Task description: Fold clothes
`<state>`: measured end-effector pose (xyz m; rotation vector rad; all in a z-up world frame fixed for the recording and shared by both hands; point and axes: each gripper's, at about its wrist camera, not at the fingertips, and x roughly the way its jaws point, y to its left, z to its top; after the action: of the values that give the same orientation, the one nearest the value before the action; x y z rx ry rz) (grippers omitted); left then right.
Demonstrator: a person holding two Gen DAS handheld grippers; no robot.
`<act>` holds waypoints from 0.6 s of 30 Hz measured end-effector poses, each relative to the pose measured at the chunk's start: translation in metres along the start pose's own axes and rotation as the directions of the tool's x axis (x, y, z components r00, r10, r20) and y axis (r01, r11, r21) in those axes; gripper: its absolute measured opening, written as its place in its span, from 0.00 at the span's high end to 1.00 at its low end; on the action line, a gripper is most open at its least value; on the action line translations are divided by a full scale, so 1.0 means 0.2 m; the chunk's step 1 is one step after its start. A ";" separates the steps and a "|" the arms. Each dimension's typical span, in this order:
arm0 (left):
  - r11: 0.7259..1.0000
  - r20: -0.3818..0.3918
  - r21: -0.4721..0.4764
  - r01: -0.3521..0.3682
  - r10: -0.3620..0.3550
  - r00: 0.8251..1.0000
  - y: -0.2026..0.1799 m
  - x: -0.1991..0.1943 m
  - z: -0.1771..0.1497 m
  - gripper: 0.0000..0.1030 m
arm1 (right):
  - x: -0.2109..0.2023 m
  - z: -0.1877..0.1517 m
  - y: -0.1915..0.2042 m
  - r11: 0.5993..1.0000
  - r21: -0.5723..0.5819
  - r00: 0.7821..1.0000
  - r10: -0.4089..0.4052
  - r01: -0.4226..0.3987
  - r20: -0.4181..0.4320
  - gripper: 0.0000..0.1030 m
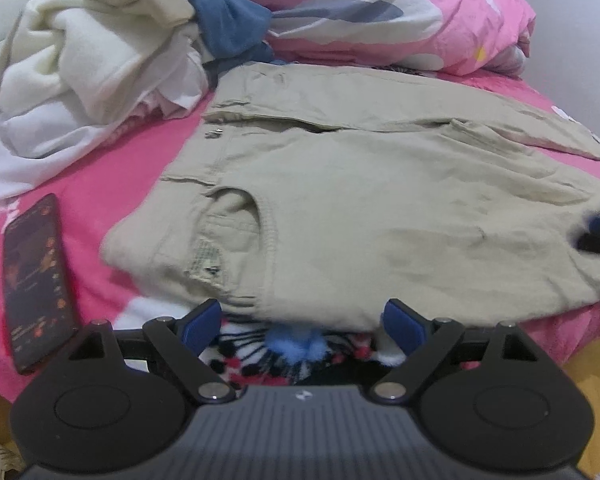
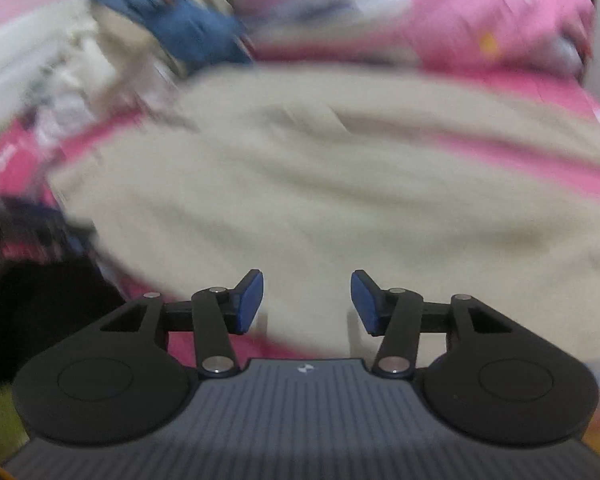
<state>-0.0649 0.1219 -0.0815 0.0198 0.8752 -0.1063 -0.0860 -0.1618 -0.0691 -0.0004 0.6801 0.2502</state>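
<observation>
Both tongs stand wide apart with nothing between their blue pads. Left tongs (image 1: 302, 322) hover at the near edge of a pair of beige trousers (image 1: 360, 200), which lie spread flat on a pink bed (image 1: 112, 176); a pocket opening and waistband show toward the left side of the garment. Just under the near edge of the trousers, between the left tongs' pads, a patterned fabric (image 1: 284, 360) in black, white, red and light blue peeks out. A dark phone (image 1: 36, 280) with a lit screen lies on the bed to the left, apart from the trousers. Behind it, a heap of cream and white clothes (image 1: 88, 64) is piled with a blue garment (image 1: 228, 28) on top. A pink floral quilt (image 1: 400, 12) is bunched along the far side of the bed. At the right edge of the left wrist view, a blurred blue-and-black shape rests over the trousers; it appears to be the other tool. Right tongs (image 2: 307, 302) hang over the same beige trousers (image 2: 340, 200); this view is heavily blurred, showing only the beige cloth, pink bedding and the blue garment (image 2: 180, 28) farther back.
</observation>
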 end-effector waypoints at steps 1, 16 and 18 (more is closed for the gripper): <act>1.000 0.003 -0.003 -0.011 0.011 1.000 0.01 -0.01 0.00 0.13 | 0.06 0.03 0.05 1.000 -0.019 1.000 0.008 -0.008 0.025 0.50; 0.993 0.154 0.019 -0.113 0.109 0.982 0.16 -0.04 0.03 0.14 | 0.20 0.08 0.33 0.978 -0.155 0.990 0.130 -0.137 -0.056 0.53; 0.987 0.147 0.025 -0.160 0.155 0.977 0.16 -0.01 0.04 0.14 | 0.26 0.15 0.39 0.979 -0.169 0.993 0.119 -0.116 0.008 0.53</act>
<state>-0.0563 0.1536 -0.0764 0.1140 0.7233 0.0245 -0.0464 -0.0727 -0.0726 -0.1198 0.6405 0.4211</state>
